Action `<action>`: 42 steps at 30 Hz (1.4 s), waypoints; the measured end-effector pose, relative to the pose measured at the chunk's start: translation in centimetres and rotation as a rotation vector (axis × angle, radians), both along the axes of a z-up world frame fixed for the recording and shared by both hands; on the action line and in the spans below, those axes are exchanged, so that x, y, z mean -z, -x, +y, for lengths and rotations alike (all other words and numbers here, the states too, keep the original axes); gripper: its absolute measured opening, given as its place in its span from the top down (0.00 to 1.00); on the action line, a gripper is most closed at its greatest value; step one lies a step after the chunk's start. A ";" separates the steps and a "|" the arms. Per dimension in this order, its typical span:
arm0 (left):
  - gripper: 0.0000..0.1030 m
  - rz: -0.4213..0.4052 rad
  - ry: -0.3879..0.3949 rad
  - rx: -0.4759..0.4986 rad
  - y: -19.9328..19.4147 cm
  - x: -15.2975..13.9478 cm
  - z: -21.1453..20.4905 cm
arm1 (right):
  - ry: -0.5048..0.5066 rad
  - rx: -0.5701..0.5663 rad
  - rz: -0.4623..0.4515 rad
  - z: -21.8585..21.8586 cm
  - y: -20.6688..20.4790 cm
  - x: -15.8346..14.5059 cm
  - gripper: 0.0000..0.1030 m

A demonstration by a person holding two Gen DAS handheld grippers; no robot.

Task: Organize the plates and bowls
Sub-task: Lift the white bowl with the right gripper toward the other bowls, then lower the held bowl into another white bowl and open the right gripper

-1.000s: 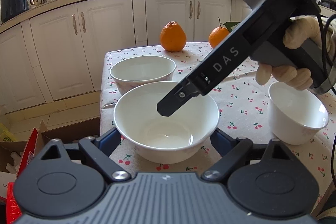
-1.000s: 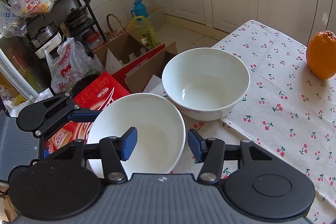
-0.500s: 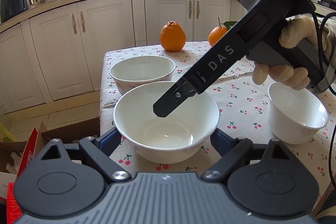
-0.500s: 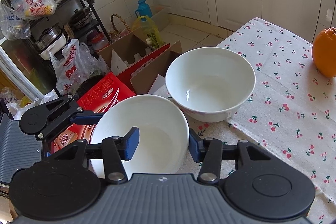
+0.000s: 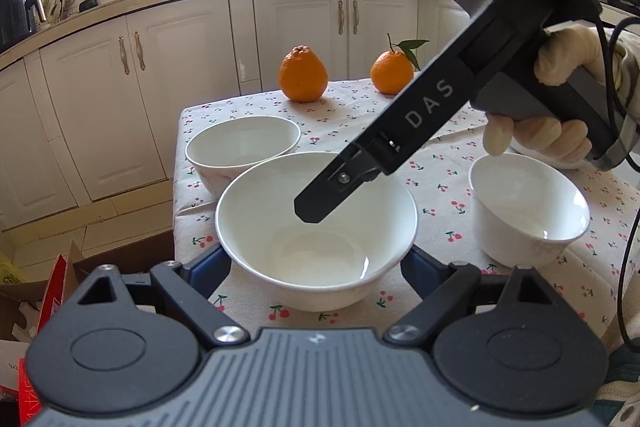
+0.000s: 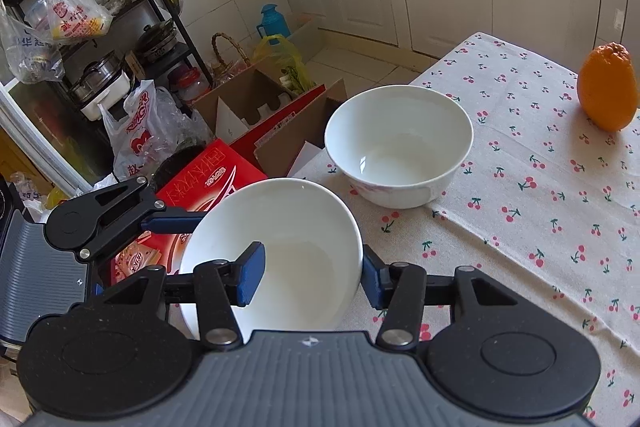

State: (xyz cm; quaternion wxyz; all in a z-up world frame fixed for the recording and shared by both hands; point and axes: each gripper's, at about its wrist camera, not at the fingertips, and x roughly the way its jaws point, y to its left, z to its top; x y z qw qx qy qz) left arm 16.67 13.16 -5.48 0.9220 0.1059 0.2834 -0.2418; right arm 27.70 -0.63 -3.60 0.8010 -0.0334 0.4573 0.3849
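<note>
Right tool (image 6: 312, 277) now pinches our near bowl's (image 6: 280, 255) rim, having edged closer; left tool (image 5: 316, 265) stays open around it. We judge nesting into the bowl beyond (image 6: 398, 147) comes next.

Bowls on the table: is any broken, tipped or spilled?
No, nothing is broken, tipped or spilled. Only the near bowl sits close to the table edge, its rim pinched by the right claw.
</note>
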 end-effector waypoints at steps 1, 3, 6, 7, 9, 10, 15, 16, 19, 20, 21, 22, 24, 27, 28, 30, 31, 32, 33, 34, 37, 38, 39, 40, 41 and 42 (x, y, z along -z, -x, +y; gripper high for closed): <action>0.11 -0.002 -0.002 0.006 0.2 -0.2 -0.2 | 0.002 0.001 0.000 -0.2 0.3 -0.1 0.45; 0.11 -0.005 -0.004 0.018 0.7 -0.6 -0.6 | 0.004 0.008 -0.003 -0.9 0.9 -0.5 0.45; 0.11 -0.005 -0.006 0.034 1.3 -1.1 -1.3 | 0.004 0.021 -0.002 -1.8 1.7 -0.8 0.45; 0.11 -0.006 -0.008 0.039 1.5 -1.2 -1.5 | 0.006 0.022 -0.001 -2.0 2.0 -1.0 0.45; 0.11 -0.009 -0.014 0.049 2.0 -1.5 -2.0 | 0.003 0.026 -0.001 -2.7 2.6 -1.4 0.45; 0.11 -0.010 -0.016 0.054 2.2 -1.7 -2.2 | 0.001 0.026 -0.002 -2.9 2.9 -1.5 0.45; 0.11 -0.022 -0.023 0.074 3.3 -2.5 -3.4 | -0.007 0.035 -0.011 -4.5 4.4 -2.5 0.45; 0.11 -0.025 -0.025 0.077 3.6 -2.7 -3.7 | -0.008 0.035 -0.016 -4.8 4.6 -2.7 0.45; 0.11 -0.041 -0.028 0.087 4.1 -3.2 -4.5 | -0.015 0.039 -0.028 -5.8 5.4 -3.4 0.45; 0.11 -0.046 -0.027 0.093 4.3 -3.4 -4.8 | -0.014 0.039 -0.035 -6.1 5.6 -3.6 0.45; 0.11 -0.049 -0.026 0.097 4.4 -3.5 -5.0 | -0.014 0.041 -0.042 -6.5 5.9 -3.9 0.45; 0.11 -0.053 -0.025 0.103 4.5 -3.6 -5.4 | -0.014 0.044 -0.049 -6.9 6.1 -4.1 0.45; 0.11 -0.059 -0.025 0.115 4.7 -3.8 -6.0 | -0.012 0.051 -0.063 -7.6 6.6 -4.4 0.45; 0.11 -0.063 -0.023 0.133 4.8 -3.9 -7.0 | -0.014 0.070 -0.070 -8.9 7.1 -4.6 0.45; 0.11 -0.063 -0.021 0.140 4.8 -3.9 -7.4 | -0.012 0.077 -0.072 -9.3 7.2 -4.6 0.45; 0.11 -0.060 -0.017 0.153 4.7 -3.8 -8.2 | -0.007 0.092 -0.075 -10.1 7.5 -4.6 0.45; 0.11 -0.057 -0.015 0.160 4.7 -3.7 -8.6 | -0.006 0.098 -0.075 -10.5 7.6 -4.5 0.45; 0.11 -0.056 -0.014 0.165 4.7 -3.6 -8.9 | -0.005 0.105 -0.075 -10.9 7.8 -4.5 0.45; 0.11 -0.054 -0.012 0.171 4.9 -3.5 -9.3 | -0.005 0.112 -0.074 -11.3 7.9 -4.5 0.45; 0.11 -0.052 -0.010 0.176 4.9 -3.5 -9.6 | -0.004 0.120 -0.075 -11.8 8.1 -4.5 0.45; 0.11 -0.044 -0.003 0.191 5.0 -3.3 -10.4 | -0.003 0.137 -0.078 -12.9 8.5 -4.4 0.45; 0.11 -0.040 -0.001 0.196 4.9 -3.2 -10.6 | -0.004 0.143 -0.078 -13.3 8.6 -4.3 0.45; 0.11 -0.036 0.001 0.201 4.8 -3.1 -10.8 | -0.004 0.149 -0.078 -13.5 8.7 -4.3 0.45; 0.11 -0.032 0.003 0.205 4.8 -3.0 -11.0 | -0.004 0.155 -0.078 -13.8 8.7 -4.2 0.45; 0.11 -0.029 0.004 0.209 4.8 -2.9 -11.2 | -0.002 0.160 -0.077 -14.0 8.9 -4.1 0.45; 0.11 -0.025 0.006 0.212 4.8 -2.8 -11.4 | 0.002 0.163 -0.078 -14.3 9.0 -4.0 0.45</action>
